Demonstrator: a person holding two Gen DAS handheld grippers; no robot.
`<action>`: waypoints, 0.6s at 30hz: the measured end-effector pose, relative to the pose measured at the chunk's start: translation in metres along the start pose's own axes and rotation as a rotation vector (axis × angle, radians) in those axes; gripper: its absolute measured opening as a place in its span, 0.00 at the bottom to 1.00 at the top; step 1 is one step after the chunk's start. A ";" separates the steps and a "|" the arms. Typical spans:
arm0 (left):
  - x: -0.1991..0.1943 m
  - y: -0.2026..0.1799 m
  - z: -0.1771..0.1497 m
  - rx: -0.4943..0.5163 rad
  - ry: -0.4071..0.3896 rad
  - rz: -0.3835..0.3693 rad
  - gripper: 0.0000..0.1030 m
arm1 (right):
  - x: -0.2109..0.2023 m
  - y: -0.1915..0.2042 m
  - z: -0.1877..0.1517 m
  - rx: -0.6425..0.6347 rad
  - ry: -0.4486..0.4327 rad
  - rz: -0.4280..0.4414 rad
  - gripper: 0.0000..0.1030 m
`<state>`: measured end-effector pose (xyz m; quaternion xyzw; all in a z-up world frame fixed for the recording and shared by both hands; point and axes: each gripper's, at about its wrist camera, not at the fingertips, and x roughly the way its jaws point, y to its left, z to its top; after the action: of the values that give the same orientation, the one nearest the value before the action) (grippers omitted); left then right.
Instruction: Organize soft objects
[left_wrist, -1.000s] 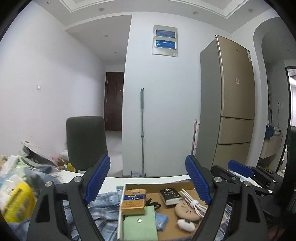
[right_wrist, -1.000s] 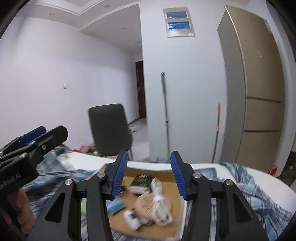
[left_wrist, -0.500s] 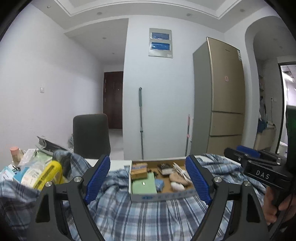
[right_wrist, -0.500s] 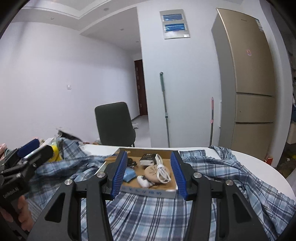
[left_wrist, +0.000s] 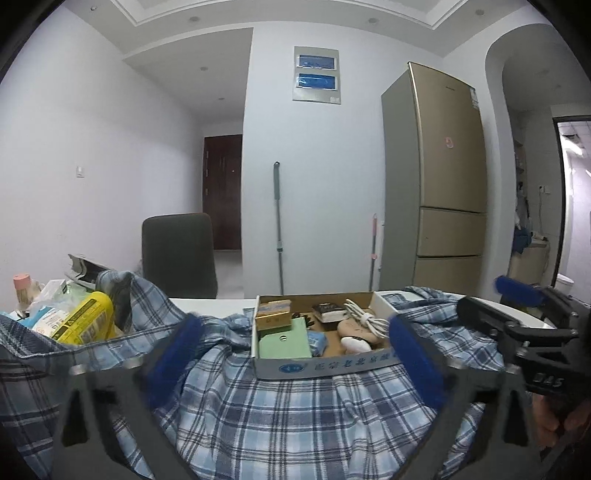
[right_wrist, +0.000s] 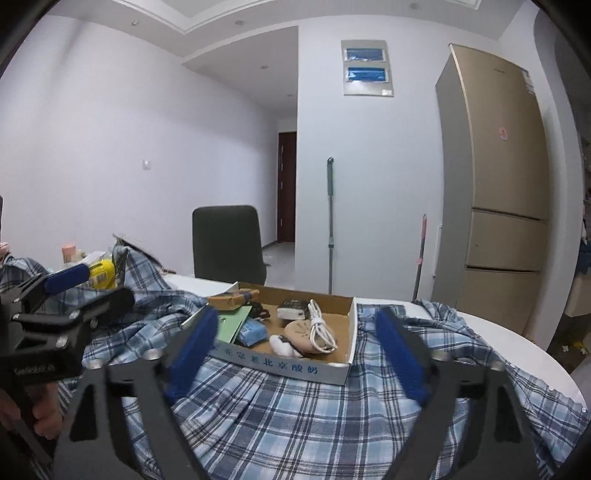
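— Shirt first? Where is it?
— Plaid shirt (left_wrist: 280, 413) is spread on the table, under the cardboard box (left_wrist: 317, 363). My left tongs (left_wrist: 295, 354) and right tongs (right_wrist: 295, 343) are both spread, empty. I should pinch near edges only, not drag the box.

My left wrist view looks forward along its spread tongs (left_wrist: 291, 354), low over the plaid shirt (left_wrist: 295, 413), toward the cardboard box (left_wrist: 325, 363) at frame centre and the fridge (left_wrist: 443, 192) beyond. My right wrist view faces the same way along its own tongs (right_wrist: 295, 343), sitting close over the shirt (right_wrist: 303, 417). Both share the box (right_wrist: 280, 365), chair (right_wrist: 227, 243) and fridge (right_wrist: 495, 184), and each catches the other tongs at its edge.
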<state>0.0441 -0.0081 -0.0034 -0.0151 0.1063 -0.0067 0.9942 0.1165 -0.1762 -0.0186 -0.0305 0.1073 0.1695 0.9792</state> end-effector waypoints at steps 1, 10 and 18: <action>-0.002 0.001 0.000 -0.002 -0.010 -0.002 1.00 | -0.002 -0.001 -0.001 0.002 -0.010 -0.004 1.00; -0.018 -0.002 -0.002 0.026 -0.077 0.021 1.00 | -0.011 -0.002 -0.001 0.000 -0.047 -0.033 1.00; -0.020 0.002 0.000 0.017 -0.090 0.001 1.00 | -0.014 0.004 -0.002 -0.025 -0.066 -0.030 1.00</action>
<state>0.0250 -0.0062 0.0003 -0.0070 0.0615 -0.0064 0.9981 0.1021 -0.1776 -0.0179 -0.0389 0.0722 0.1572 0.9842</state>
